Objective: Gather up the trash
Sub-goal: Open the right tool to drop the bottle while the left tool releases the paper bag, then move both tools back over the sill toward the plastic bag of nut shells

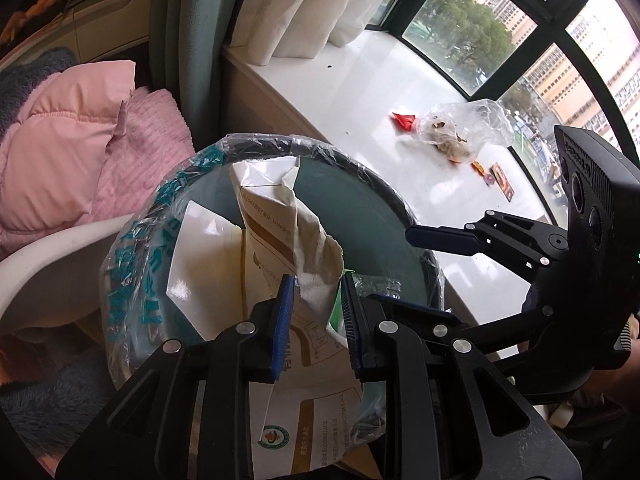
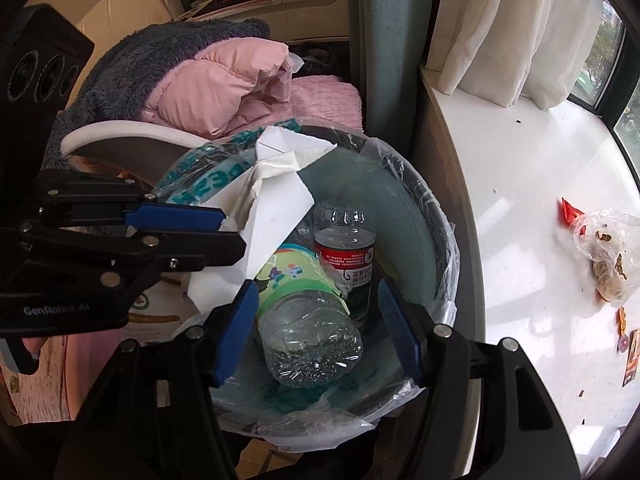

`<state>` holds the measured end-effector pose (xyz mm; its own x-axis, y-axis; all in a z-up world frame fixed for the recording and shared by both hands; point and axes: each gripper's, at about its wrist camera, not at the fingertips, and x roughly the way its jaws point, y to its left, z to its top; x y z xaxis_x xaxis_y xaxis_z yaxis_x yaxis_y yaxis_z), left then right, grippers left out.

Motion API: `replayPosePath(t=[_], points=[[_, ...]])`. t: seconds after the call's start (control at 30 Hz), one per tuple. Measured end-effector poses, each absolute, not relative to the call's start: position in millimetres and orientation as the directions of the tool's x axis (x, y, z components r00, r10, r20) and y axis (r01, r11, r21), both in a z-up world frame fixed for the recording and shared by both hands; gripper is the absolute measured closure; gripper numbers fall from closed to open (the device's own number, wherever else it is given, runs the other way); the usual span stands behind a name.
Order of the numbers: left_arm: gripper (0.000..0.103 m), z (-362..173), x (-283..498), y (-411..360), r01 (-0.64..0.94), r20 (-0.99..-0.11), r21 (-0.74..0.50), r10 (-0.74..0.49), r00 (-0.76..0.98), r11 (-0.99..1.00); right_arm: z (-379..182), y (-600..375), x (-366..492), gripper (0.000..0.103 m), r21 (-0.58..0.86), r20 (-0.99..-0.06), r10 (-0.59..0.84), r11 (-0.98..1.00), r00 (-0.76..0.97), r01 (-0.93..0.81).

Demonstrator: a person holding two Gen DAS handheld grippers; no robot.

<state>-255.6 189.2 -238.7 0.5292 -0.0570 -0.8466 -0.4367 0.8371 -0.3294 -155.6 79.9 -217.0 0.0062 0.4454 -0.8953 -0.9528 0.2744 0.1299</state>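
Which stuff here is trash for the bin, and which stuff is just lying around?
Part of the job:
- torn carton in the left gripper
- green-label bottle between the right gripper fingers
- bin
- red-label bottle inside
- clear bag and red wrapper on the sill

Just lying about:
- pink jacket
- curtains
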Motion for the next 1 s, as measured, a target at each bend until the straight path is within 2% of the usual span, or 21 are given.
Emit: replayPosePath(t=[0.03,0.07,0.1,0.17,0.23,0.3,0.37,0.43,0.57,1.0], points=[[0.08,-239,-255,189,-0.437,-0.848,-0.327,-0.057,0.526,0.838,-216,78,-153,0.043,0.129,-0.895,0.445,0.277,0.009,-0.952],[0.072,-239,-254,189,-0.44,-0.851,-0.323,-0.054,0.523,0.838,-216,76,-151,0.041,0.126,-0.894,0.448,0.28,0.013,-0.952],[0.058,-238,-254,189,-0.447,-0.853,-0.311,-0.04,0.52,0.839,-214,74,-149,0.033,0.124,-0.891,0.453,0.284,0.019,-0.951],[0.046,-236,-254,190,-0.449,-0.849,-0.311,-0.033,0.527,0.837,-212,69,-144,0.028,0.132,-0.884,0.466,0.289,0.019,-0.948],[0.033,-233,-253,192,-0.447,-0.841,-0.324,-0.038,0.539,0.834,-209,64,-140,0.014,0.13,-0.878,0.477,0.299,0.03,-0.945],[0.015,-228,-253,191,-0.445,-0.834,-0.316,-0.022,0.551,0.838,-204,58,-136,0.012,0.133,-0.864,0.502,0.308,0.042,-0.942],[0.007,-223,-250,191,-0.436,-0.83,-0.309,-0.016,0.558,0.845,-198,51,-130,0.012,0.133,-0.851,0.522,0.325,0.061,-0.936],[0.006,-216,-246,188,-0.424,-0.827,-0.286,0.002,0.562,0.86,-191,42,-122,0.007,0.129,-0.838,0.539,0.357,0.092,-0.925],[0.006,-201,-230,182,-0.379,-0.816,-0.249,0.017,0.577,0.891,-178,19,-100,0.007,0.122,-0.813,0.559,0.44,0.165,-0.89],[0.006,-161,-125,135,-0.151,-0.775,-0.218,-0.077,0.627,0.964,-147,-78,-7,0.007,0.093,-0.762,0.513,0.69,0.394,-0.718]])
